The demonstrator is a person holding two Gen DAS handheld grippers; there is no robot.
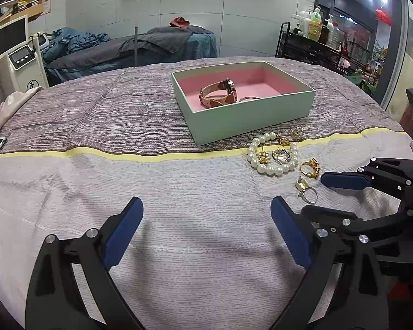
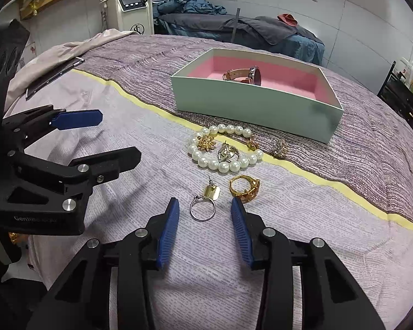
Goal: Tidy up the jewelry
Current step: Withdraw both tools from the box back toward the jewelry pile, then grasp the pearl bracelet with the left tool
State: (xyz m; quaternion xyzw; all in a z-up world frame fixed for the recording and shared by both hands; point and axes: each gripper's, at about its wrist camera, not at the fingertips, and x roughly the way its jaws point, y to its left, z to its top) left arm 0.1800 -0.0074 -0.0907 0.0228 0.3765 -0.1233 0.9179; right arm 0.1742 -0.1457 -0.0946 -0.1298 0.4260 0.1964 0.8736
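The job looks barely begun: only a watch (image 2: 243, 76) lies in the box (image 2: 250, 110), with perhaps one small piece beside it, too hidden to tell. Left on the cloth (image 2: 151, 247) just before the box are a pearl bracelet (image 2: 223, 148) ringing two small pieces, a gold ring (image 2: 245, 188), an earring (image 2: 206, 202) and a brooch (image 2: 280, 147). The right gripper (image 2: 205, 220) stands with jaws apart either side of the earring, holding nothing. The left gripper (image 1: 206, 231) is spread wide over bare cloth, empty
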